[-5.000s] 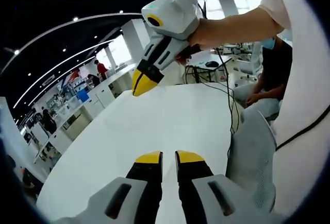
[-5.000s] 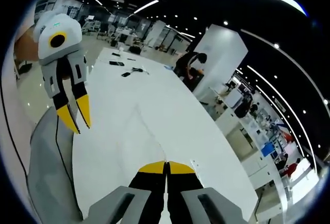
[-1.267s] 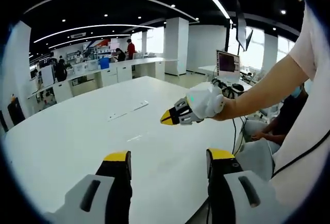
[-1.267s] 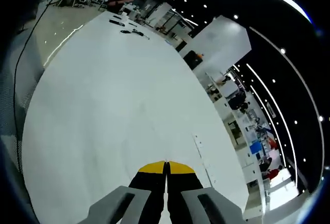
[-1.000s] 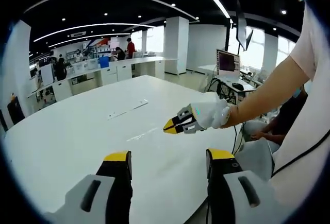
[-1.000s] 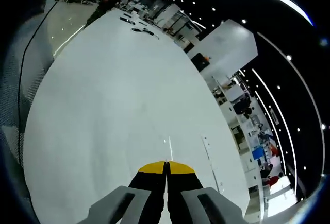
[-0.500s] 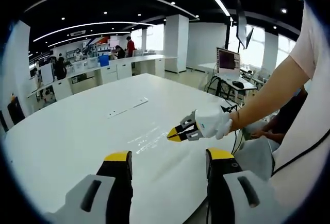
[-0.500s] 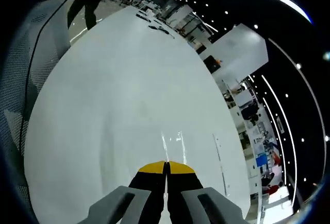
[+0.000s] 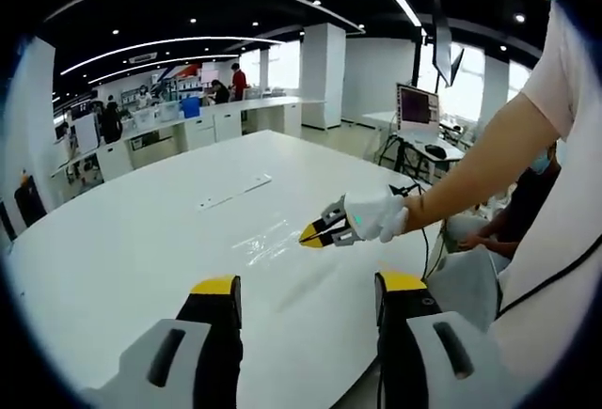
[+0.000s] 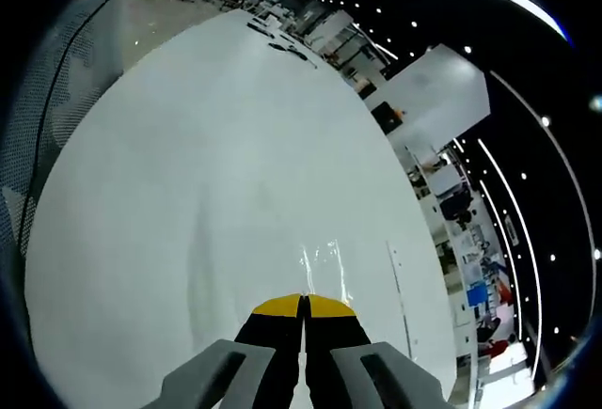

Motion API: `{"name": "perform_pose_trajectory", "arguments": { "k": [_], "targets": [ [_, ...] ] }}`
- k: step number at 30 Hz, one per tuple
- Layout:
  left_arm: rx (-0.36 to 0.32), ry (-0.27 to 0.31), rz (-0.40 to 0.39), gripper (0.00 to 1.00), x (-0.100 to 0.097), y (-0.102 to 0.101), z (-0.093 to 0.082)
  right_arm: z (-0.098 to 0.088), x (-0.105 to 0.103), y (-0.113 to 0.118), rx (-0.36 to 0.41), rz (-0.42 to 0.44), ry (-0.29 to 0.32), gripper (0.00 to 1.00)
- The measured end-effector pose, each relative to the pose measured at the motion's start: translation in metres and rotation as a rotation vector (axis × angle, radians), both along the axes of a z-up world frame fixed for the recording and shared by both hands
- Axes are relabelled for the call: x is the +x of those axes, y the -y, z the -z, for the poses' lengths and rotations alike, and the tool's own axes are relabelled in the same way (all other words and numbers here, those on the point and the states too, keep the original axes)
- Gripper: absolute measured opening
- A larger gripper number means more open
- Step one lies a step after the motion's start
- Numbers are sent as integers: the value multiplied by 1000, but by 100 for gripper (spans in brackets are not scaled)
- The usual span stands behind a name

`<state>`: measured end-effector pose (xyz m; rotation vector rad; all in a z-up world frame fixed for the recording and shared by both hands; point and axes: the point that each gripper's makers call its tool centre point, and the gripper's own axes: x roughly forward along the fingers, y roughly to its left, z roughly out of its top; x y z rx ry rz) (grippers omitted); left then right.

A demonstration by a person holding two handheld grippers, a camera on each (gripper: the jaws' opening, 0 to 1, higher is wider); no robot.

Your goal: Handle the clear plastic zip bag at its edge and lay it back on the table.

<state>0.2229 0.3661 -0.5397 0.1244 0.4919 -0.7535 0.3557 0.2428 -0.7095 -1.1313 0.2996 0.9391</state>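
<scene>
The clear plastic zip bag [image 9: 264, 241] lies flat on the white table [image 9: 132, 249], showing as faint glints. In the right gripper view the bag [image 10: 320, 260] stretches away from my right gripper [image 10: 303, 305], whose jaws are shut on its near edge. In the left gripper view that right gripper [image 9: 310, 236] hovers low over the table at the bag's right edge, held by a hand and arm coming in from the right. My left gripper [image 9: 308, 286] stands wide open nearer the table's front edge, with nothing between its fingers.
A thin white strip [image 9: 235, 196] lies on the table beyond the bag. A monitor [image 9: 417, 113] and cables [image 9: 411, 190] sit at the far right. A grey mesh chair [image 9: 470, 282] stands at the table's edge. Small dark items [image 10: 282, 47] lie at the table's far end.
My right gripper has come down from above the table to just over it, still shut, and the bag has spread out flat. My left gripper went from nearly shut to wide open, then held still.
</scene>
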Motion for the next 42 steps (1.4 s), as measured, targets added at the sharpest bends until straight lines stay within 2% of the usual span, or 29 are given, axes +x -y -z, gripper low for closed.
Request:
{"name": "perform_pose_trajectory", "arguments": {
  "k": [13,31,42],
  "targets": [
    [5,-16,3,55,3,-1,6,8,5,-1,-8,-27,-3,0],
    [8,-25,2,55,6,1,8,13,8,-3,29,9,-51,0],
    [2,-19,-2,55,5,0,7,17,6,-2,37,36,-82,6]
  ]
}}
